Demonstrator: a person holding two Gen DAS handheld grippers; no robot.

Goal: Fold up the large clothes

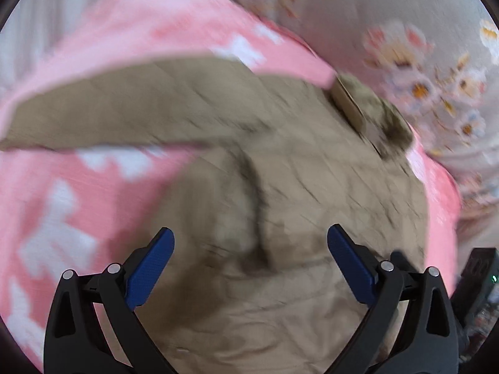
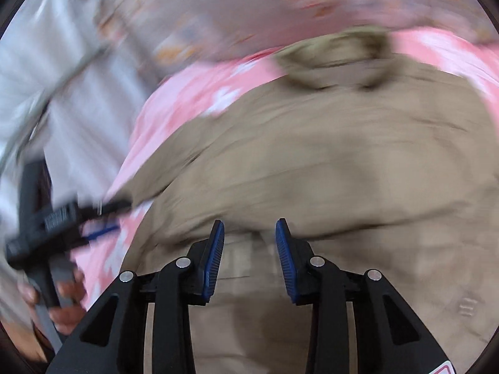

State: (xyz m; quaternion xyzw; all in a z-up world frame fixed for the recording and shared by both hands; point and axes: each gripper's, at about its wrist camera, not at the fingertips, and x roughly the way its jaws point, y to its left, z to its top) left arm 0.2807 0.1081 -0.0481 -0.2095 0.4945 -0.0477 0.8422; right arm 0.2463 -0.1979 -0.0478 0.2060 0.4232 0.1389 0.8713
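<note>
- A large khaki garment (image 1: 312, 193), a coat or jacket by the look of it, lies spread over a pink blanket with white shapes (image 1: 78, 218) on a bed; both views are blurred by motion.
- Handling, as a judgement: the cloth looks soft, limp and fairly thick, so it should drape and sag once lifted, not hold a shape. It looks light enough for one grip, though bulky. It does not look slippery or fragile.
- Where to take hold, as a judgement: pinch a hem, a side edge or a sleeve end, where few layers meet (a pinch in the middle would only bunch the cloth).
- Its look: dull tan, creased, with a darker rumpled collar (image 2: 336, 53) at the garment's far end and one long sleeve (image 1: 109, 115) lying out to the side across the pink blanket.
- The left gripper (image 1: 251, 243) hovers over the garment's body, jaws wide apart, nothing between them.
- The right gripper (image 2: 249, 237) sits over the garment's near part, jaws partly apart; the pads do not visibly press any cloth.
- Beyond the collar lies floral bedding (image 1: 421, 71).
</note>
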